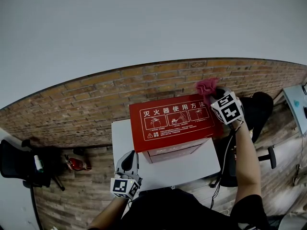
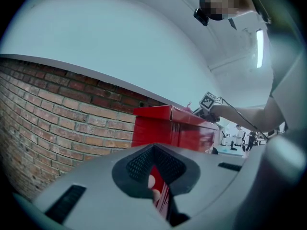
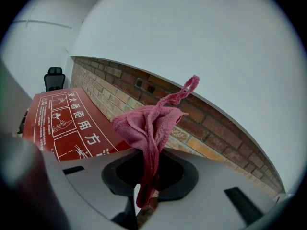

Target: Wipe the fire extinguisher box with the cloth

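Observation:
The red fire extinguisher box (image 1: 175,121), with white instruction print on its lid, stands on a small white table (image 1: 192,169) against a brick wall. My right gripper (image 1: 217,96) hovers over the box's far right corner, shut on a bunched pink cloth (image 1: 207,86). In the right gripper view the cloth (image 3: 148,128) hangs out of the right gripper (image 3: 146,186) above the lid (image 3: 62,123). My left gripper (image 1: 128,161) is low at the table's near left, just left of the box, shut and holding nothing. The left gripper view shows the left gripper (image 2: 156,176) facing the box's side (image 2: 168,128).
The brick wall (image 1: 96,99) runs behind the table, with plain white wall above. A black office chair (image 1: 19,164) and a red object (image 1: 76,164) are at the left. Another black chair (image 1: 259,109) stands behind my right arm, and a desk edge (image 1: 295,104) lies far right.

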Motion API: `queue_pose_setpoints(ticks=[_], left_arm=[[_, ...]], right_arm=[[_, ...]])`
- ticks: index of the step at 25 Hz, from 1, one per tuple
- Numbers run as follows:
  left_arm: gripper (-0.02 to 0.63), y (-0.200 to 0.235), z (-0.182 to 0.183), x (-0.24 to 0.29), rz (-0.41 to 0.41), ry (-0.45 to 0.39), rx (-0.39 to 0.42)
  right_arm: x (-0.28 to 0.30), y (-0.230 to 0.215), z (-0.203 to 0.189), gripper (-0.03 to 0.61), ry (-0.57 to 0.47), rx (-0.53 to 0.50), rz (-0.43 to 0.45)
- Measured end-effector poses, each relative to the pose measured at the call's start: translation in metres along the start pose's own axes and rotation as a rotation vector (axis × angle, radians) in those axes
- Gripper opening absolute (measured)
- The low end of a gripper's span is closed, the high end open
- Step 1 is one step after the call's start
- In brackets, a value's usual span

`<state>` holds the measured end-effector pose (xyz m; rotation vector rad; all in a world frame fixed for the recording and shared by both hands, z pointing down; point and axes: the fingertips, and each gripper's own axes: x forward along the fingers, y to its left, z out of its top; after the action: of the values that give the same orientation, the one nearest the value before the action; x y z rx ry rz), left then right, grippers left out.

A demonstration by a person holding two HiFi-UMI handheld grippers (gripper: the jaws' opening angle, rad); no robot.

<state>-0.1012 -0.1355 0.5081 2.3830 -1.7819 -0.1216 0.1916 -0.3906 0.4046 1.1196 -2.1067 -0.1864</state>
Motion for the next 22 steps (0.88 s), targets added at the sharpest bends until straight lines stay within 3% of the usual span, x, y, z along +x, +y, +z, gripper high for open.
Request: queue_pose_setpoints(ticks=[22], left_arm=[[0.034, -0.001, 0.002, -0.002, -0.051, 0.010, -0.001]], right_arm=[[-0.028, 0.007, -0.018, 0.069, 0.028, 0.003, -0.041]])
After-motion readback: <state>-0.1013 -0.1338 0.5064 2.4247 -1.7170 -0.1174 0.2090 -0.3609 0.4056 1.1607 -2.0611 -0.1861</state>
